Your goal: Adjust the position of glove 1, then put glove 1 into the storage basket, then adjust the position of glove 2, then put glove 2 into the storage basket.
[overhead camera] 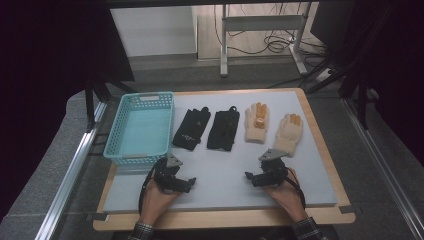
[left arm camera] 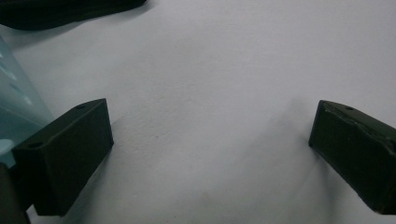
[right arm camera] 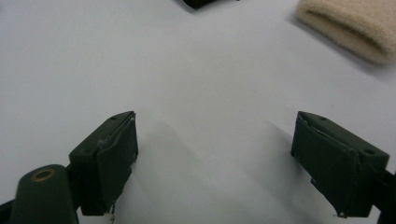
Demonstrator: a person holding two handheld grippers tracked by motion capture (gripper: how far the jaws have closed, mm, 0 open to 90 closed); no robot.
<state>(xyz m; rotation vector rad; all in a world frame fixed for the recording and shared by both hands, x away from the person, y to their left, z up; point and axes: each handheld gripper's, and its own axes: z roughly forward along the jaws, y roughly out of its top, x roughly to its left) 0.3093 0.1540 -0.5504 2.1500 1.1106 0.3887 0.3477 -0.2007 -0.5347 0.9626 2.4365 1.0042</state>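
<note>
Starting from rest: your left gripper and right gripper sit low on the grey mat, jaws spread wide, holding nothing. Four gloves lie in a row ahead: two black gloves, thin and smooth; two cream gloves, thick, fuzzy knit. Pinch each at the cuff, lift clear, then carry to the turquoise lattice basket at your left.

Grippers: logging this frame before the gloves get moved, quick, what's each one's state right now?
Left gripper: open, holding nothing, over the bare mat.
Right gripper: open, holding nothing, short of the beige glove.
</note>
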